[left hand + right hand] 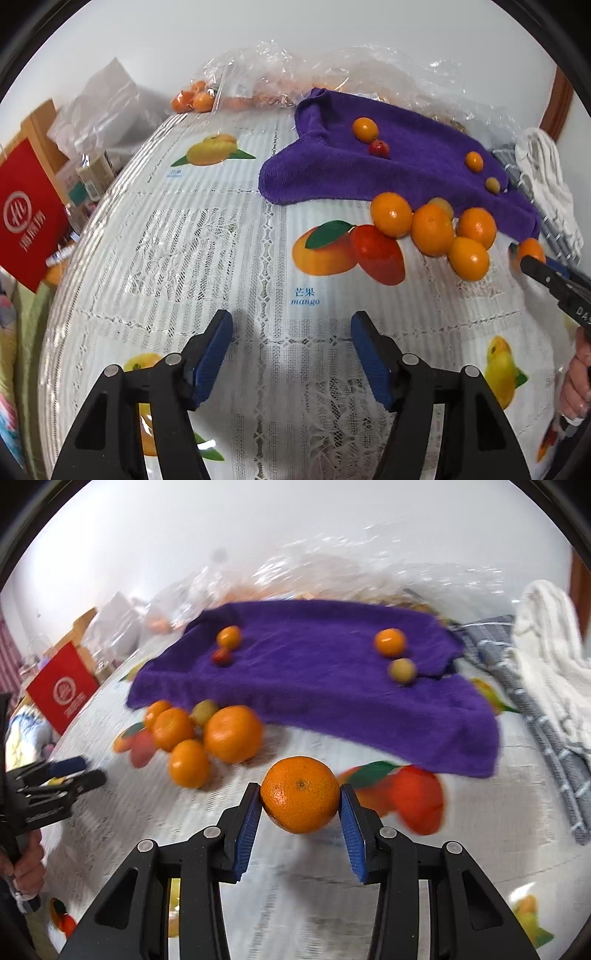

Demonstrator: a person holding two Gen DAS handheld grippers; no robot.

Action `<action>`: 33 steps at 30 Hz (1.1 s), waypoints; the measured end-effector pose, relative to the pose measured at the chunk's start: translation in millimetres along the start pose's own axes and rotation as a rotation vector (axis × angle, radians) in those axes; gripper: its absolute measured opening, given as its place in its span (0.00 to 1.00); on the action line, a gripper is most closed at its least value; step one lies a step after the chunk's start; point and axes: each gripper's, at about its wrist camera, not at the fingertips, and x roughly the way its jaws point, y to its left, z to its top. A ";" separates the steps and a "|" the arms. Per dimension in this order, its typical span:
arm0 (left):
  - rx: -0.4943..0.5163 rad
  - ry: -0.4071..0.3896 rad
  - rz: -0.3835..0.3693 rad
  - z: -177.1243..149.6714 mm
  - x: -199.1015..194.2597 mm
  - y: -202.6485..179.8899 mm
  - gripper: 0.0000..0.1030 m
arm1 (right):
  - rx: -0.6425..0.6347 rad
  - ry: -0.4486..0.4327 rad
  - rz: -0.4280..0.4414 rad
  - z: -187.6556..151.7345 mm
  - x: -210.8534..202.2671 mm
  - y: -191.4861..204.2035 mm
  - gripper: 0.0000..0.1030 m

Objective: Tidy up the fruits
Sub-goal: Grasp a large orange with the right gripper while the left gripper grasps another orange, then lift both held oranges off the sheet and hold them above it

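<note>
Orange pinched in my right gripper, mid-pick; left gripper spread, empty. Next: carry to the orange cluster (presumably).

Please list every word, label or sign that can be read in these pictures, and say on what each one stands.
"芒果" and "mango": printed on the tablecloth, under the mango drawing.
"DAS", cut off at the picture's edge: on the right claw.
White round logo and characters on the red sign: too distorted to read.
Small blue caption under the yellow fruit drawing: too small to read.
</note>
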 end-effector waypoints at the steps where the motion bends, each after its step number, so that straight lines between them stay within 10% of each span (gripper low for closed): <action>1: -0.017 0.000 -0.003 0.5 -0.3 1.6 0.62 | 0.013 -0.002 -0.007 -0.2 -1.1 -6.5 0.41; 16: 0.217 -0.057 -0.074 44.1 32.8 -62.7 0.46 | 0.042 -0.024 -0.031 1.9 4.5 -41.1 0.41; 33: 0.122 -0.125 -0.205 59.6 37.8 -52.0 0.36 | 0.006 -0.027 -0.015 -2.3 8.7 -35.4 0.41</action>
